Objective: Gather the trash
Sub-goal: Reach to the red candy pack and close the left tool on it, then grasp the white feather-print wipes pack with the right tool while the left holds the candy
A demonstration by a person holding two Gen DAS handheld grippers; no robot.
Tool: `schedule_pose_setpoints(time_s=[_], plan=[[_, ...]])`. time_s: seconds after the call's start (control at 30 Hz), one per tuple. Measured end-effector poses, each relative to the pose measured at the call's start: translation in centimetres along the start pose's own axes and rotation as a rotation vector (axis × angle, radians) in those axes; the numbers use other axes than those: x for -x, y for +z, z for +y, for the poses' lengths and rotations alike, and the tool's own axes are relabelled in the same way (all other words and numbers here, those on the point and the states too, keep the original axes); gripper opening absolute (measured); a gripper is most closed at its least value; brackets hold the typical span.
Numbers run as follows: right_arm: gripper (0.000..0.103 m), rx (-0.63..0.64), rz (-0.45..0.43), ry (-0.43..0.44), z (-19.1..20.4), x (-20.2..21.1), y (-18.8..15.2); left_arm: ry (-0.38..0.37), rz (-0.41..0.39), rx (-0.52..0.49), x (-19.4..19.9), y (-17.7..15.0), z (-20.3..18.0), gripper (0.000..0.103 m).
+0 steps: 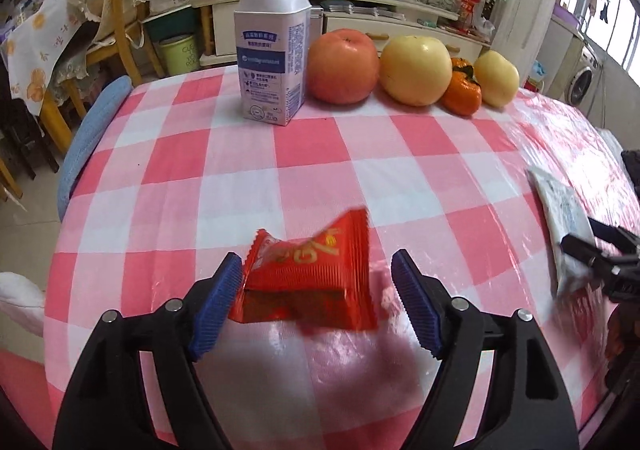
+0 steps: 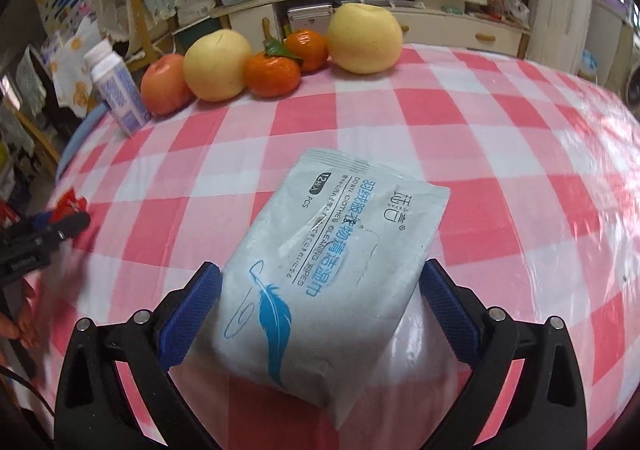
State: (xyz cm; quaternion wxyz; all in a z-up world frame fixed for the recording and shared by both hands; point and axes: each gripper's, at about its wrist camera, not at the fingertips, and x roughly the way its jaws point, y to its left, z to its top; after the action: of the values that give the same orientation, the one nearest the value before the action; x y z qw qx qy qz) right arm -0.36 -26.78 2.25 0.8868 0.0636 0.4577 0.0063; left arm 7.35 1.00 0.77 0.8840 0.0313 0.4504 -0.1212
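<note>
The red snack wrapper (image 1: 310, 282) lies crumpled on the checked tablecloth (image 1: 280, 154), and the left gripper (image 1: 316, 306) straddles it with jaws parted, one pad touching its edge, the other clear: nothing clamped. It looks feather-light, crinkly and slick, so a pinch across the puffed middle should hold best. Over at the right gripper (image 2: 320, 314), the soft grey wipes pack (image 2: 332, 262) sits between the pads, touching one at least; whether it's squeezed, I cannot tell.

- Your tablecloth (image 1: 248, 154) is pink-and-white checked.
- Your wrapper (image 1: 312, 274) is red with yellow print.
- Your wipes pack (image 2: 320, 274) is grey with a blue feather.
</note>
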Motion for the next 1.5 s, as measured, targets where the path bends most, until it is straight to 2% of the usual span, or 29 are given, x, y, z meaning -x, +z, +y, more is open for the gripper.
schedule_pose_setpoints(time_s=[0.1, 0.2, 0.27, 0.33, 0.4, 0.47, 0.5, 0.57, 0.7, 0.73, 0.77, 0.8, 0.83, 0.87, 1.03, 1.2, 1.4, 1.47, 1.5], plan=[[0.099, 0.073, -0.003, -0.025, 1.1, -0.6, 0.0, 0.005, 0.003, 0.014, -0.5, 0.0, 0.0, 0.073], [0.098, 0.118, 0.005, -0.027, 1.7, -0.9, 0.0, 0.025, -0.009, 0.014, -0.4, -0.2, -0.1, 0.059], [0.092, 0.144, 0.001, -0.016, 1.9, -0.8, 0.0, 0.014, -0.015, 0.034, -0.2, -0.2, 0.1, 0.042], [0.068, 0.160, -0.016, -0.009, 2.0, -0.5, 0.0, 0.000, -0.018, 0.051, 0.0, -0.1, 0.3, 0.041], [0.049, 0.168, -0.025, 0.003, 2.1, -0.2, 0.0, -0.005, -0.021, 0.054, 0.1, -0.3, 0.3, 0.041], [0.043, 0.166, -0.030, 0.019, 1.9, -0.1, 0.0, -0.016, -0.024, 0.056, 0.3, -0.5, 0.1, 0.040], [0.036, 0.163, -0.032, 0.030, 1.8, 0.0, 0.0, -0.022, -0.024, 0.057, 0.4, -0.6, 0.1, 0.040], [0.033, 0.141, -0.030, 0.069, 1.4, 0.1, 0.0, -0.033, -0.026, 0.059, 0.7, -0.9, -0.1, 0.038], [0.033, 0.081, -0.026, 0.114, 0.2, 0.5, 0.0, -0.050, -0.039, 0.054, 1.9, -1.6, -0.6, 0.037], [0.038, 0.063, -0.030, 0.114, -0.3, 0.7, 0.0, -0.054, -0.043, 0.052, 2.2, -1.7, -0.7, 0.037], [0.045, 0.055, -0.034, 0.107, -0.6, 1.0, 0.1, -0.059, -0.047, 0.048, 2.6, -1.9, -0.9, 0.037], [0.070, 0.043, -0.038, 0.089, -1.1, 1.2, 0.1, -0.064, -0.051, 0.046, 2.8, -2.1, -1.1, 0.037], [0.090, 0.032, -0.047, 0.070, -1.4, 1.4, -0.1, -0.071, -0.055, 0.043, 3.2, -2.3, -1.3, 0.037], [0.092, 0.021, -0.058, 0.049, -1.7, 1.7, -0.2, -0.078, -0.057, 0.041, 3.4, -2.4, -1.4, 0.037], [0.096, -0.008, -0.020, 0.018, -2.4, 0.7, -0.2, -0.106, -0.065, 0.036, 4.9, -3.3, -2.5, 0.037], [0.099, 0.002, -0.023, 0.000, -1.5, -0.2, 0.4, -0.122, -0.066, 0.046, 6.2, -4.3, -3.2, 0.037], [0.099, 0.058, -0.011, -0.003, -0.3, -1.1, 1.0, -0.135, -0.081, 0.079, 7.9, -5.6, -3.6, 0.037], [0.097, 0.076, -0.012, 0.003, -0.1, -1.1, 1.0, -0.123, -0.088, 0.079, 8.4, -6.1, -3.7, 0.037], [0.091, 0.089, -0.012, 0.001, 0.0, -1.0, 1.0, -0.119, -0.090, 0.080, 8.5, -6.3, -3.7, 0.038]])
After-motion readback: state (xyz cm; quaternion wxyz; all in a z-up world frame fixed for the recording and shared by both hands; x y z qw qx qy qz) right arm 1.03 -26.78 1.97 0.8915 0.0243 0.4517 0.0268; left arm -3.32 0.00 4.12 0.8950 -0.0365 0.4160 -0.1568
